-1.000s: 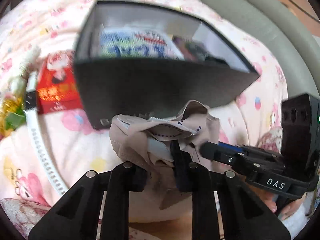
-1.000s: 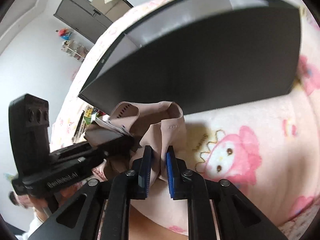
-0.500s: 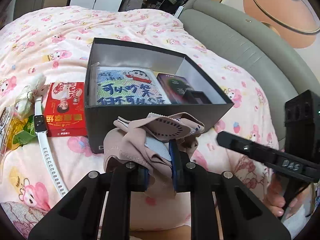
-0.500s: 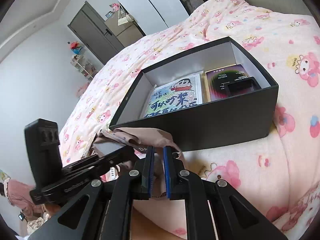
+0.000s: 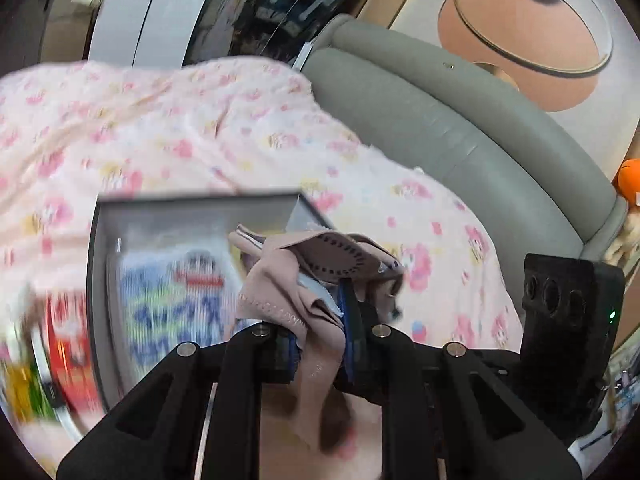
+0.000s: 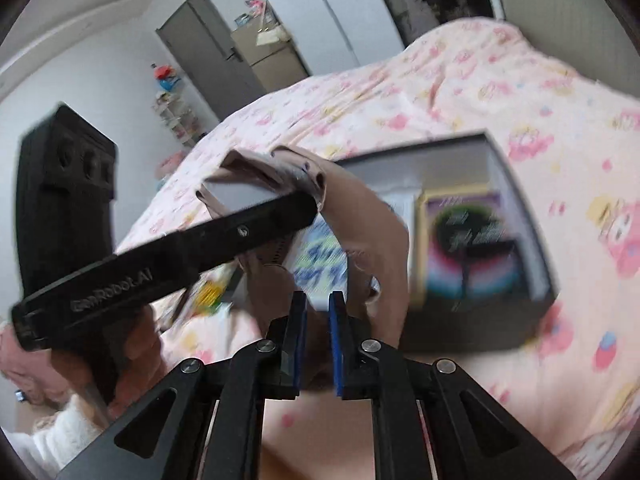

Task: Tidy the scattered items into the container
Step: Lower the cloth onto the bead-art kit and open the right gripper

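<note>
Garment: beige cloth item [image 5: 280,280] with dotted oval pads, bunched and lifted clear of the bedding, hanging in front of and over the near edge of the box; a strip of it runs across to the other tool in the right wrist view [image 6: 372,220].
Left gripper [image 5: 320,328]: jaws drawn together, clamped on a fold of the beige cloth; fabric bulges above and trails below the blue pads.
Right gripper [image 6: 317,316]: jaws close together with a narrow slot between the blue pads; cloth sits just above and beside the tips, but whether any of it is pinched, I cannot tell.
Container: black open box [image 5: 94,264] with pale inner walls, resting on the bed, seen from above.
Box contents: cartoon-print packet [image 5: 172,304] lying flat on the left side; dark card with a rainbow ring [image 6: 464,248] on the right side. Both blurred.
Still outside box: red packet [image 5: 68,344] just left of the box wall; beside it a white strap [image 5: 44,364] and yellow-green wrappers [image 5: 20,392], all on the bedding, smeared by motion.
Surface: pink cartoon-print bedspread [image 5: 160,128].
Surroundings: grey padded headboard [image 5: 460,132] along the right of the bed; grey door [image 6: 208,52] at the far wall.
Person: hand [image 6: 132,352] around the left tool's handle, low left in the right wrist view.
</note>
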A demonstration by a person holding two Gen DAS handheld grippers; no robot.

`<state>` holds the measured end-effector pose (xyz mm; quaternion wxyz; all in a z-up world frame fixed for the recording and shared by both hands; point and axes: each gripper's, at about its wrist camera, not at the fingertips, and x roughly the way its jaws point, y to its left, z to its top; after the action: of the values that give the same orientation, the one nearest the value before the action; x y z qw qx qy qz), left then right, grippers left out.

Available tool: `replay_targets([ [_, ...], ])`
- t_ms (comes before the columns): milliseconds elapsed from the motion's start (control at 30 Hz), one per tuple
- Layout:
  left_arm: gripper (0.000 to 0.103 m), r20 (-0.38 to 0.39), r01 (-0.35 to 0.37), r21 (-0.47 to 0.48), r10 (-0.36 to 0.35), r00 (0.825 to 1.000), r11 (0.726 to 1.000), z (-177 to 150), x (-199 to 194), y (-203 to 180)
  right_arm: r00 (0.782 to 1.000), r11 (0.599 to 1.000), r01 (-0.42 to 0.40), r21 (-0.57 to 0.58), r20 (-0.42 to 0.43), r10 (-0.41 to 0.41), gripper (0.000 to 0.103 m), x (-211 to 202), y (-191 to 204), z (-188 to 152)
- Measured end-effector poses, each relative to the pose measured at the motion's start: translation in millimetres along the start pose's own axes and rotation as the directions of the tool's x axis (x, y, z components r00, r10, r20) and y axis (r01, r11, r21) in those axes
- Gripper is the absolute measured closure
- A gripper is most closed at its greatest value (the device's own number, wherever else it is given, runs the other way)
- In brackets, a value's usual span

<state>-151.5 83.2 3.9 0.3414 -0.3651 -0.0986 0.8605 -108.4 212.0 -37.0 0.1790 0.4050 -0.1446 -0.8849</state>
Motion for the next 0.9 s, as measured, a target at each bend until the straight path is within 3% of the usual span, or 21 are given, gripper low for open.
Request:
replay_targets([
  [67, 0.088, 0.043, -0.024, 0.022, 0.023, 0.999, 0.999, 18, 2, -7, 0.997, 0.997, 0.07, 0.017, 0.029, -0.071, 0.094, 2, -10, 22],
  [133, 0.087, 0.081, -0.08, 0.008, 0.079, 0.994, 0.997, 27, 2, -4, 0.993, 0.996, 0.086, 0.038, 0.074, -0.089, 0.094, -3, -18, 40],
  [200, 0.086, 0.05, -0.124, -0.039, 0.126, 0.991, 0.991, 25, 11, 12, 0.992, 0.994, 0.098, 0.04, 0.07, -0.101, 0.094, 0, -24, 49],
  [267, 0.085, -0.035, -0.147, -0.093, 0.144, 0.989, 0.985, 15, 30, 40, 0.992, 0.991, 0.127, 0.039, 0.011, -0.127, 0.094, 12, -29, 47],
  [300, 0.078, -0.091, -0.141, -0.111, 0.131, 0.987, 0.984, 7, 41, 55, 0.989, 0.989, 0.146, 0.036, -0.036, -0.145, 0.094, 23, -33, 44],
  [400, 0.049, -0.133, -0.079, -0.191, 0.054, 0.99, 0.978, -10, 45, 81, 0.974, 0.979, 0.201, 0.036, -0.112, -0.196, 0.094, 41, -39, 32],
  [467, 0.045, -0.175, -0.132, -0.208, 0.096, 0.98, 0.969, -17, 46, 92, 0.974, 0.98, 0.193, 0.047, -0.13, -0.186, 0.094, 43, -39, 24],
  [567, 0.046, -0.239, -0.227, -0.196, 0.178, 0.955, 0.954, -18, 49, 100, 0.969, 0.981, 0.188, 0.05, -0.173, -0.177, 0.094, 50, -37, 18],
  [633, 0.047, -0.257, -0.221, -0.225, 0.161, 0.953, 0.949, -23, 49, 106, 0.961, 0.979, 0.2, 0.033, -0.202, -0.189, 0.094, 57, -31, 19],
  [733, 0.057, -0.321, -0.243, -0.144, 0.187, 0.928, 0.959, -26, 54, 95, 0.95, 0.984, 0.181, -0.004, -0.258, -0.175, 0.093, 70, -23, 27],
  [767, 0.058, -0.343, -0.258, -0.107, 0.208, 0.916, 0.96, -28, 56, 89, 0.94, 0.982, 0.186, -0.016, -0.289, -0.182, 0.093, 78, -24, 30],
  [800, 0.069, -0.375, -0.263, -0.071, 0.218, 0.901, 0.962, -30, 58, 82, 0.927, 0.98, 0.199, -0.028, -0.318, -0.198, 0.093, 87, -25, 31],
  [833, 0.073, -0.394, -0.247, -0.051, 0.207, 0.895, 0.968, -31, 58, 77, 0.913, 0.975, 0.218, -0.041, -0.344, -0.219, 0.093, 93, -27, 32],
  [900, 0.074, -0.433, -0.198, -0.027, 0.167, 0.886, 0.98, -34, 67, 67, 0.887, 0.963, 0.261, -0.071, -0.377, -0.268, 0.093, 101, -33, 35],
])
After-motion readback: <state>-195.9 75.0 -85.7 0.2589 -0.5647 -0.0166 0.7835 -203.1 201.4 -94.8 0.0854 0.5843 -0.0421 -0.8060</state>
